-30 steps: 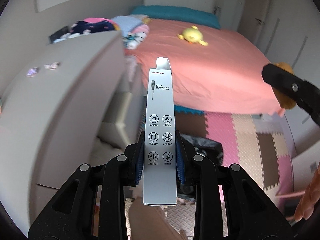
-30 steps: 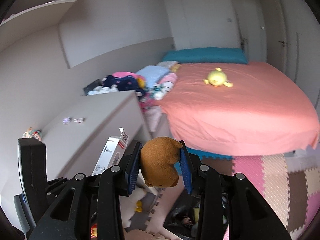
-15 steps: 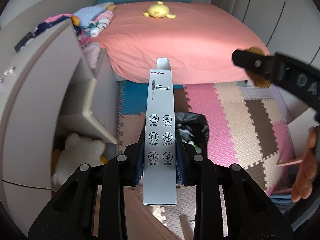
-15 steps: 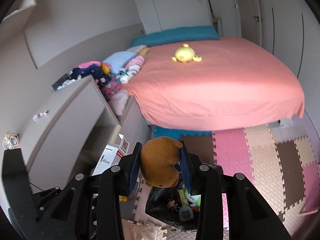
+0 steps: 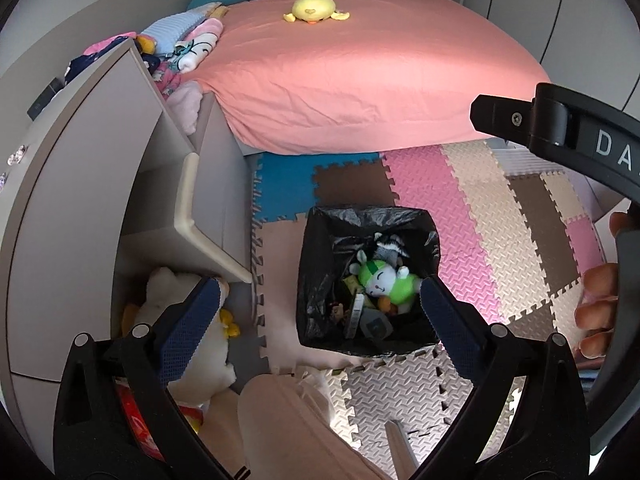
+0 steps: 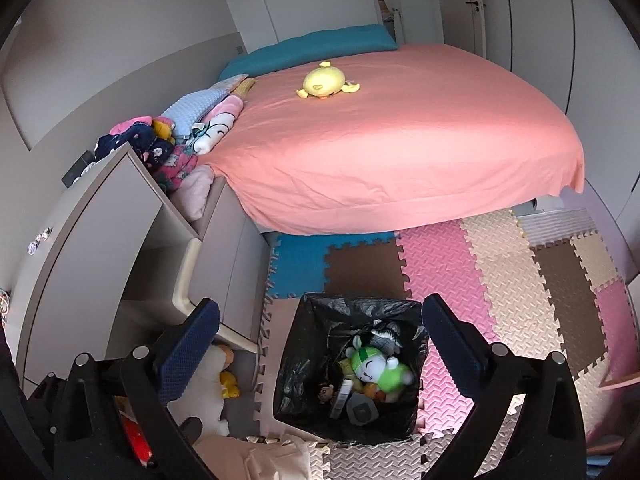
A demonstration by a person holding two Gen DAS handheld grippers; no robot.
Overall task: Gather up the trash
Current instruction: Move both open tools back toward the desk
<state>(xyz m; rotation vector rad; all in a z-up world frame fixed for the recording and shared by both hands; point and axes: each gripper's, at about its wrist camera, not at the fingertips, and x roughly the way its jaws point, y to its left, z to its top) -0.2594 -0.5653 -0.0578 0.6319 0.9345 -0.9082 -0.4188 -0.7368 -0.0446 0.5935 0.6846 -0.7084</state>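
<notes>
1. Both wrist views look steeply down at a bedroom floor. A bin (image 5: pixel 368 276) lined with a black bag stands on the foam floor mat (image 5: pixel 500 216), near the foot of a bed.
2. The left gripper (image 5: pixel 320 304) has its jaws opening, spread wide with nothing between them. The bin's open mouth shows directly in the gap between them.
3. The right gripper (image 6: pixel 320 340) also has its jaws opening, wide apart and gripping nothing. The bin lies straight ahead and below these jaws too.
4. Both grippers hang over the bin; I cannot tell which one is nearer.
5. The collected trash sits inside the bin. It includes a green and white soft toy (image 6: pixel 376 368), a striped grey soft toy behind it, and some small flat packets at the bottom. The bin looks roughly square, so it has no clear long axis.
6. The next pickup is likely outside the bin. A white soft toy (image 5: pixel 188 344) lies on the floor to the left of the bin, under a grey bench (image 5: pixel 80 184), on the left gripper's side.
7. The floor mat is made of interlocking pink, cream, brown and blue tiles.
8. The bed (image 6: pixel 400 140) has a salmon-pink sheet, a yellow soft toy on top, and folded clothes stacked at its left edge.
</notes>
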